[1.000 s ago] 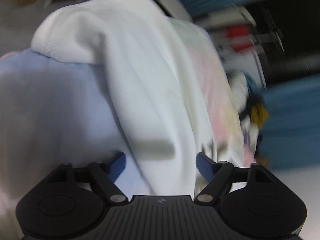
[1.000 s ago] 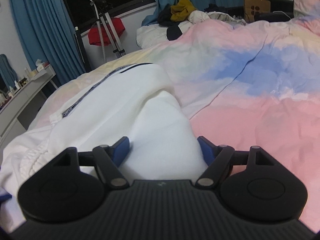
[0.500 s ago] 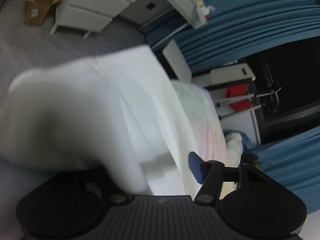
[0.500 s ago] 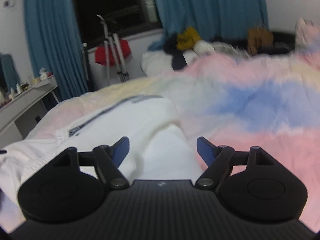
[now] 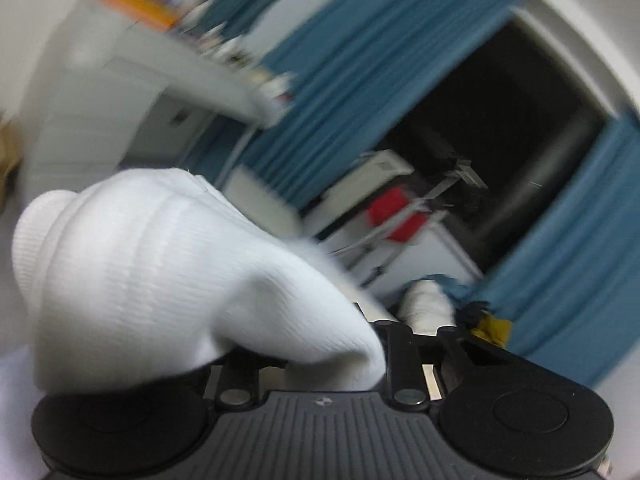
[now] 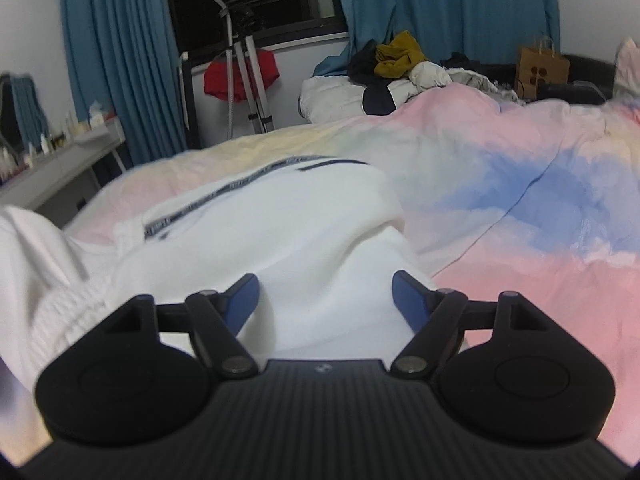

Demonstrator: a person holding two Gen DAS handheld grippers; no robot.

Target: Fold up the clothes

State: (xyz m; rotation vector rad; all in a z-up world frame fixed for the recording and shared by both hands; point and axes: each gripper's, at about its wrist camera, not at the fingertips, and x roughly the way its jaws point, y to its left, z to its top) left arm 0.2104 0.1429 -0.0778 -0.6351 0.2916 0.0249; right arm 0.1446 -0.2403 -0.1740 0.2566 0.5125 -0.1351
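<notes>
A white garment (image 6: 280,220) with a dark zip line lies spread on the pink, blue and yellow bedspread (image 6: 520,248). My right gripper (image 6: 326,292) is open just above a raised fold of it, with cloth lying between the blue fingertips (image 6: 408,294). In the left wrist view, the garment's ribbed white hem (image 5: 160,272) bunches up in front of the lens. My left gripper (image 5: 320,352) is shut on the hem, and the cloth hides its fingertips. The hem is lifted off the bed, and this view is blurred.
A white desk (image 6: 52,160) with small bottles stands at the left. A drying rack with a red item (image 6: 240,76) stands under the dark window. A heap of clothes (image 6: 396,60) and a brown paper bag (image 6: 542,68) sit at the bed's far side. Blue curtains (image 6: 112,60) flank the window.
My left gripper went from open to shut on the ribbed hem and swung upward, its view turning from bed and floor to the window. The right gripper stayed open, barely shifting.
</notes>
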